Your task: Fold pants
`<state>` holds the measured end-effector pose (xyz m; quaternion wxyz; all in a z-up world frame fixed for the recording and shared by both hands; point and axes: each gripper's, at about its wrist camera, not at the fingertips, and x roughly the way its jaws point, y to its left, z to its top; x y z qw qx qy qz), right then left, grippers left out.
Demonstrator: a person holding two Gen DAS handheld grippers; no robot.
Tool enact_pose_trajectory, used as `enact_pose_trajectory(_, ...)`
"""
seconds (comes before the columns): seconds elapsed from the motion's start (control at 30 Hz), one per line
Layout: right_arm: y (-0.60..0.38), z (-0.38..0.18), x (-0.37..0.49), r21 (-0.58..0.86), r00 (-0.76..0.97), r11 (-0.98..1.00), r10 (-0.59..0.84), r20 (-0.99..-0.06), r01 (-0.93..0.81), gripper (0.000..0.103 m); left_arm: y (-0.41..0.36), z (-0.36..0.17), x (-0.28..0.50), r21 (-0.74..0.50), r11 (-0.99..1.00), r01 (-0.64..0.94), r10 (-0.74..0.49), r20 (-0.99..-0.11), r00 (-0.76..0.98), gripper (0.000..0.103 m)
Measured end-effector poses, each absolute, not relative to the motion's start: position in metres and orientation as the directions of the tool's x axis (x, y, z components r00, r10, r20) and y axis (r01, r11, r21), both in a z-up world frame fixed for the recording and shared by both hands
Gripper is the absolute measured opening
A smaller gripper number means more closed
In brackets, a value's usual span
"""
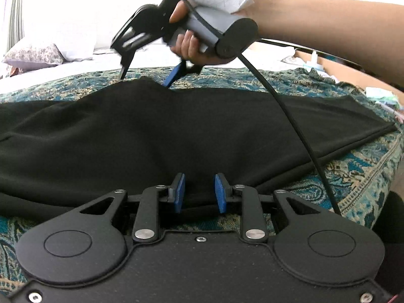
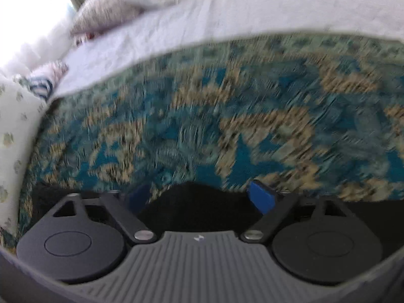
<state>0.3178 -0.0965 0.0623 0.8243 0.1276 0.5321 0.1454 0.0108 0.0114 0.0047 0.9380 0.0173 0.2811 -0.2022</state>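
Black pants (image 1: 176,136) lie flat across a teal and tan patterned bedspread (image 1: 358,171). My left gripper (image 1: 199,193) is open, its blue pads on either side of the near edge of the pants. My right gripper (image 1: 145,80) is open at the far edge of the pants, where a small hump of cloth rises between its fingers. In the right wrist view the right gripper (image 2: 202,197) is open with the black pants (image 2: 199,209) between its blue pads. That view is blurred.
A white sheet (image 2: 202,20) and pillows (image 1: 32,54) lie beyond the bedspread. A black cable (image 1: 298,126) runs from the right gripper across the pants. A cardboard box (image 1: 335,69) with clutter sits at the far right.
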Motion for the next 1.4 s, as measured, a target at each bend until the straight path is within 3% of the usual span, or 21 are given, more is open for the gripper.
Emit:
enact_pose_trajectory(0.03, -0.093, 0.059, 0.317, 0.366, 0.375, 0.923, 0.382, -0.844, -0.117, 0.073, 0.013, 0.004, 0.014, -0.092, 0.916, 0.390, -0.376, -0.532, 0.759, 0.025)
enact_pose_trajectory(0.07, -0.091, 0.057, 0.314, 0.353, 0.374, 0.926, 0.377, -0.847, -0.133, 0.049, 0.014, 0.004, 0.014, -0.101, 0.915, 0.392, -0.383, -0.528, 0.758, 0.025)
enact_pose_trajectory(0.1, -0.090, 0.057, 0.312, 0.331, 0.386, 0.934, 0.356, -0.851, -0.133, 0.031, 0.016, 0.004, 0.014, -0.111, 0.912, 0.394, -0.390, -0.524, 0.757, 0.025)
enact_pose_trajectory(0.17, -0.095, 0.060, 0.307, 0.338, 0.433, 0.933, 0.356, -0.828, -0.123, 0.016, 0.020, 0.003, 0.015, -0.125, 0.909, 0.397, -0.401, -0.519, 0.755, 0.025)
enact_pose_trajectory(0.3, -0.107, 0.067, 0.301, 0.323, 0.556, 0.938, 0.337, -0.760, -0.126, 0.008, 0.025, 0.002, 0.016, -0.147, 0.905, 0.400, -0.415, -0.514, 0.751, 0.025)
enact_pose_trajectory(0.37, -0.108, 0.065, 0.301, 0.240, 0.609, 0.965, 0.254, -0.752, -0.106, 0.004, 0.027, 0.001, 0.016, -0.149, 0.904, 0.401, -0.417, -0.512, 0.751, 0.025)
enact_pose_trajectory(0.47, -0.117, 0.061, 0.303, 0.182, 0.646, 0.981, 0.184, -0.741, -0.070, 0.007, 0.027, 0.001, 0.015, -0.141, 0.905, 0.402, -0.414, -0.510, 0.754, 0.025)
enact_pose_trajectory(0.57, -0.128, 0.069, 0.291, 0.321, 0.644, 0.940, 0.317, -0.696, -0.116, 0.015, 0.027, 0.001, 0.016, -0.144, 0.905, 0.400, -0.414, -0.510, 0.754, 0.025)
enact_pose_trajectory(0.67, -0.119, 0.082, 0.268, 0.320, 0.630, 0.907, 0.421, -0.652, -0.274, 0.016, 0.026, 0.000, 0.015, -0.157, 0.903, 0.400, -0.421, -0.506, 0.753, 0.025)
enact_pose_trajectory(0.7, -0.108, 0.083, 0.265, 0.319, 0.610, 0.891, 0.455, -0.649, -0.324, 0.022, 0.028, 0.001, 0.016, -0.165, 0.901, 0.400, -0.426, -0.507, 0.750, 0.025)
enact_pose_trajectory(0.77, -0.097, 0.081, 0.253, 0.306, 0.550, 0.862, 0.497, -0.671, -0.404, 0.035, 0.031, 0.003, 0.016, -0.187, 0.898, 0.399, -0.436, -0.513, 0.740, 0.025)
enact_pose_trajectory(0.83, -0.089, 0.069, 0.248, 0.219, 0.528, 0.871, 0.448, -0.722, -0.440, 0.036, 0.033, 0.004, 0.015, -0.197, 0.894, 0.402, -0.443, -0.517, 0.733, 0.025)
enact_pose_trajectory(0.9, -0.090, 0.052, 0.247, 0.108, 0.549, 0.911, 0.330, -0.768, -0.398, 0.031, 0.032, 0.005, 0.011, -0.188, 0.894, 0.407, -0.442, -0.521, 0.730, 0.025)
enact_pose_trajectory(0.97, -0.106, 0.048, 0.247, 0.092, 0.607, 0.946, 0.271, -0.747, -0.310, 0.031, 0.030, 0.006, 0.008, -0.171, 0.897, 0.408, -0.433, -0.527, 0.731, 0.025)
enact_pose_trajectory(1.07, -0.129, 0.063, 0.233, 0.098, 0.681, 0.977, 0.203, -0.703, -0.191, 0.037, 0.027, 0.008, 0.005, -0.152, 0.900, 0.408, -0.422, -0.535, 0.732, 0.025)
enact_pose_trajectory(1.2, -0.167, 0.085, 0.192, 0.085, 0.752, 0.979, 0.196, -0.629, -0.184, 0.056, 0.024, 0.008, 0.001, -0.137, 0.902, 0.410, -0.415, -0.541, 0.732, 0.025)
enact_pose_trajectory(1.4, -0.252, 0.073, 0.138, 0.141, 0.771, 0.988, 0.135, -0.622, -0.059, 0.058, 0.020, 0.010, 0.003, -0.134, 0.906, 0.401, -0.404, -0.554, 0.728, 0.025)
